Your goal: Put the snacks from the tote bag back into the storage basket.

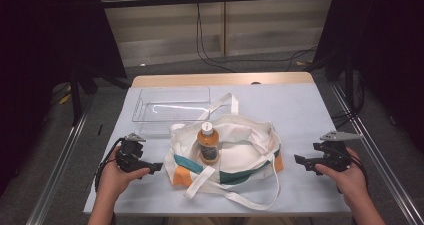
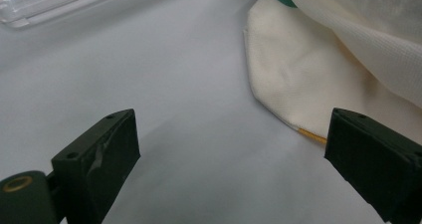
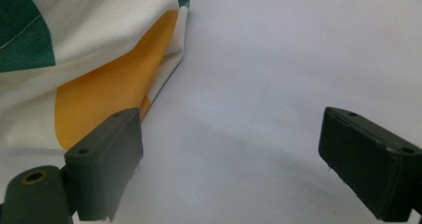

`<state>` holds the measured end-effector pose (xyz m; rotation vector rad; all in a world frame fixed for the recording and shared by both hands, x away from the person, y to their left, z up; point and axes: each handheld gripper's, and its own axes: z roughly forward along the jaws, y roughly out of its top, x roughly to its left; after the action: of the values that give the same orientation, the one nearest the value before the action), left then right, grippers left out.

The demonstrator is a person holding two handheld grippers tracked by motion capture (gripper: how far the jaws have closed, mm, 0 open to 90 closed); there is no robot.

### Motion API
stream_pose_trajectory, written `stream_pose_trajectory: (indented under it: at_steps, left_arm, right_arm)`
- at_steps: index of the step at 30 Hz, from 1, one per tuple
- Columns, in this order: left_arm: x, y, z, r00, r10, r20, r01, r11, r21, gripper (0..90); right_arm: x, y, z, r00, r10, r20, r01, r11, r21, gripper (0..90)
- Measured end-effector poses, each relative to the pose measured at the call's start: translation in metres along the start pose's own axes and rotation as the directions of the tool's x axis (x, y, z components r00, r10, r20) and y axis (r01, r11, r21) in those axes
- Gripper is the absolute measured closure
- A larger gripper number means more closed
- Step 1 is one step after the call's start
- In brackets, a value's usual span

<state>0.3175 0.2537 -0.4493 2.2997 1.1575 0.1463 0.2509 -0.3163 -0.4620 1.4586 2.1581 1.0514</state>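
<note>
A cream tote bag [image 1: 235, 150] with green and orange patches lies open on the table's middle, its straps spread out. An orange drink bottle [image 1: 208, 143] with an orange cap stands inside it. My left gripper [image 1: 156, 167] rests on the table just left of the bag, open, nothing between its jaws; the bag's cream corner [image 2: 298, 79] lies ahead of it. My right gripper [image 1: 299, 160] sits to the bag's right, open and holding nothing, with the bag's orange patch [image 3: 109, 99] in front of its left jaw.
A clear plastic tray [image 1: 170, 110] sits behind the bag at the back left; its edge [image 2: 54, 5] appears in the left gripper view. The table [image 1: 300, 110] has a pale blue-grey cover. Metal rails and cables run along the floor beside it.
</note>
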Motion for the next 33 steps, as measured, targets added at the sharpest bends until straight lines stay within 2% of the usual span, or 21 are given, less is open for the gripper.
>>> stream_pose_trajectory:
  at_steps: [6,9,11,14,17,19,21,26,28,29,33]
  left_arm:
    - [-0.001,0.003,0.000,0.9998,-0.006,-0.019,0.006,0.9999,0.015,6.9]
    - [-0.001,0.004,0.000,0.9999,-0.007,-0.014,0.007,0.9995,0.031,7.0]
    - [-0.004,0.007,-0.001,0.9999,0.000,-0.012,0.001,0.9976,0.069,6.9]
    - [-0.007,0.011,-0.001,0.9998,0.004,-0.018,-0.003,0.9972,0.075,7.0]
    - [-0.010,0.015,-0.002,0.9995,0.015,-0.029,-0.011,0.9944,0.105,7.3]
    - [-0.012,0.017,-0.001,0.9997,0.018,-0.017,-0.016,0.9942,0.106,7.3]
    - [-0.013,0.019,0.000,0.9998,0.016,-0.009,-0.014,0.9916,0.128,7.4]
    - [-0.015,0.029,-0.006,0.9996,0.023,-0.016,-0.020,0.9886,0.149,7.4]
    - [-0.016,0.034,-0.008,0.9993,0.035,-0.011,-0.032,0.9849,0.170,7.4]
    - [-0.017,0.037,-0.009,0.9997,0.021,-0.007,-0.020,0.9846,0.174,7.4]
    - [-0.019,0.044,-0.013,0.9996,0.029,-0.003,-0.028,0.9806,0.194,7.4]
  right_arm:
    - [0.004,0.002,0.001,0.9999,-0.014,-0.008,0.014,1.000,0.003,10.3]
    - [0.004,0.001,0.000,0.9999,-0.014,-0.005,0.014,1.000,0.005,10.3]
    - [0.004,0.000,-0.001,0.9998,-0.017,-0.003,0.017,1.000,0.005,10.3]
    - [0.004,0.000,-0.002,0.9998,-0.019,-0.011,0.019,1.000,0.008,10.3]
    - [0.005,0.000,-0.004,0.9996,-0.021,-0.020,0.021,1.000,0.002,10.3]
    - [0.005,-0.001,-0.004,0.9995,-0.017,-0.026,0.017,1.000,0.004,10.3]
    - [0.006,-0.001,-0.003,0.9994,-0.025,-0.025,0.025,1.000,0.007,10.3]
    - [0.007,-0.001,-0.003,0.9991,-0.027,-0.032,0.027,1.000,0.013,10.3]
    - [0.007,-0.001,-0.002,0.9990,-0.034,-0.030,0.034,0.999,0.012,10.3]
    - [0.007,-0.001,-0.002,0.9989,-0.035,-0.030,0.035,0.999,0.013,10.3]
    - [0.006,-0.001,-0.004,0.9991,-0.024,-0.034,0.025,1.000,0.007,10.3]
